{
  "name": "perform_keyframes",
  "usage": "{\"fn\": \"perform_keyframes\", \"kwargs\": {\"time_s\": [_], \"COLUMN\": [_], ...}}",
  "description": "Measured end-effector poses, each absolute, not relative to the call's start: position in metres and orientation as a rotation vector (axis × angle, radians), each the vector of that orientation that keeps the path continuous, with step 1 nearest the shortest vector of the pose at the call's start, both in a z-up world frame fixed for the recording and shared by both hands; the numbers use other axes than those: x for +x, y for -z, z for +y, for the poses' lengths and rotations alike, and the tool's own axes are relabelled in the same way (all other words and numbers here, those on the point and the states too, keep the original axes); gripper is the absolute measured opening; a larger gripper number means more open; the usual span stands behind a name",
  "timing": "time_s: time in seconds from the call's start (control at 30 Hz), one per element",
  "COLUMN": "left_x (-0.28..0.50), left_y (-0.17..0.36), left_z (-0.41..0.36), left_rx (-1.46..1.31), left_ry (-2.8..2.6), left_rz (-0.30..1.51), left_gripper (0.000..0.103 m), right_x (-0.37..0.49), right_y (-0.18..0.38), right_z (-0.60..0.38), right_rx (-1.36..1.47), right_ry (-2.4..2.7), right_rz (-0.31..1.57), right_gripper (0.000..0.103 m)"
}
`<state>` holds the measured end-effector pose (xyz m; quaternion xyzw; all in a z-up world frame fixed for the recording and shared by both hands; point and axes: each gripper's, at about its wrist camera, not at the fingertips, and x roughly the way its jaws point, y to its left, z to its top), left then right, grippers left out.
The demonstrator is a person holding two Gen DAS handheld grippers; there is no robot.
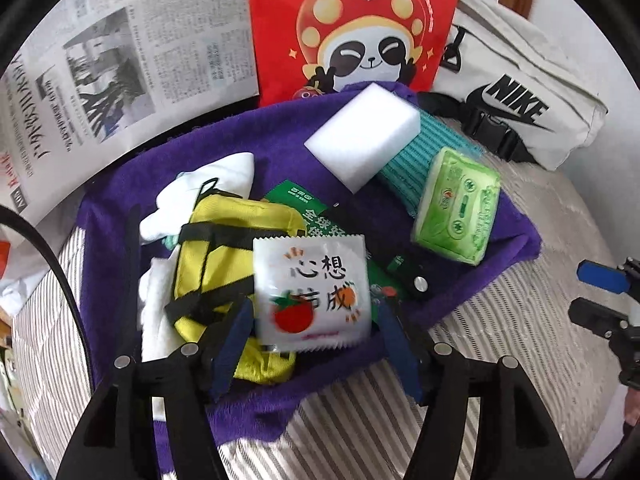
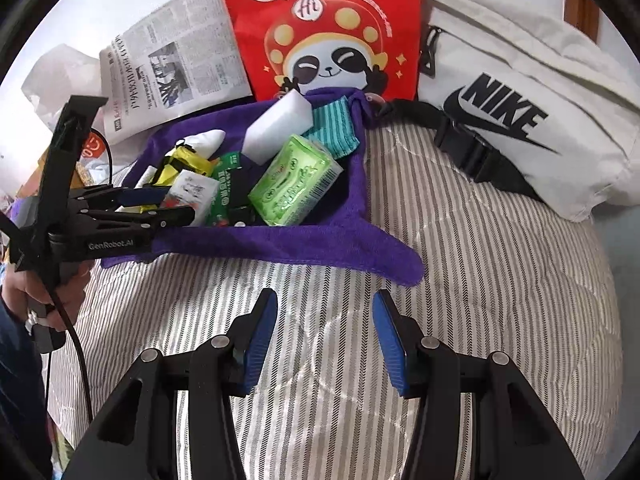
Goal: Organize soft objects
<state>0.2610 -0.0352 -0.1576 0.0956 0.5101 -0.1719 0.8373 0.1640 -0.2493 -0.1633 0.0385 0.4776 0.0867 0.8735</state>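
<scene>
A purple towel point(image 1: 120, 208) lies bunched like a basin on the bed and holds the soft things. A white packet with a tomato drawing point(image 1: 312, 292) rests on a yellow strapped pouch point(image 1: 216, 248). It sits between the fingers of my left gripper point(image 1: 314, 336), which is open, pads off the packet. Further back lie a white sponge point(image 1: 364, 136), a teal striped cloth point(image 1: 404, 168) and a green tissue pack point(image 1: 456, 212). My right gripper point(image 2: 324, 332) hangs open over bare bedding in front of the towel point(image 2: 280, 240), nothing between its fingers.
A red panda bag point(image 1: 352, 28) stands behind the towel, with newspaper point(image 1: 120, 72) to its left and a white Nike bag point(image 2: 520, 112) to its right. Striped bedding point(image 2: 480, 280) spreads on the right. A hand point(image 2: 40, 288) holds the left gripper's handle.
</scene>
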Motion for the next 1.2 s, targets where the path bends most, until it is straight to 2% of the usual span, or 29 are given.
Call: {"fn": "perform_keyframes", "kwargs": {"time_s": [0.17,0.27,0.43,0.6,0.67,1.1,1.2], "left_x": [0.238,0.214,0.183,0.152,0.14,0.08,0.072], "left_y": [0.133,0.115,0.096,0.083,0.076,0.041,0.037], "left_z": [-0.027,-0.017,0.002,0.016,0.02,0.025,0.025], "left_rx": [0.18,0.173,0.136,0.081,0.068,0.022,0.014], "left_ry": [0.34,0.312,0.243,0.2,0.184,0.153,0.141], "left_rz": [1.048,1.023,1.017,1.007,1.0,0.947,0.933], "left_gripper": [0.079,0.084,0.088,0.089,0.089,0.093,0.093], "right_x": [0.153,0.145,0.132,0.118,0.111,0.067,0.059], "right_y": [0.149,0.137,0.121,0.11,0.106,0.083,0.077], "right_z": [-0.242,-0.237,-0.228,-0.219,-0.217,-0.215,-0.218], "right_rx": [0.053,0.047,0.057,0.064,0.075,0.01,0.009], "right_ry": [-0.187,-0.19,-0.189,-0.166,-0.155,-0.055,-0.046], "right_rz": [0.971,0.947,0.932,0.924,0.922,0.92,0.907], "right_gripper": [0.05,0.053,0.057,0.082,0.087,0.101,0.102]}}
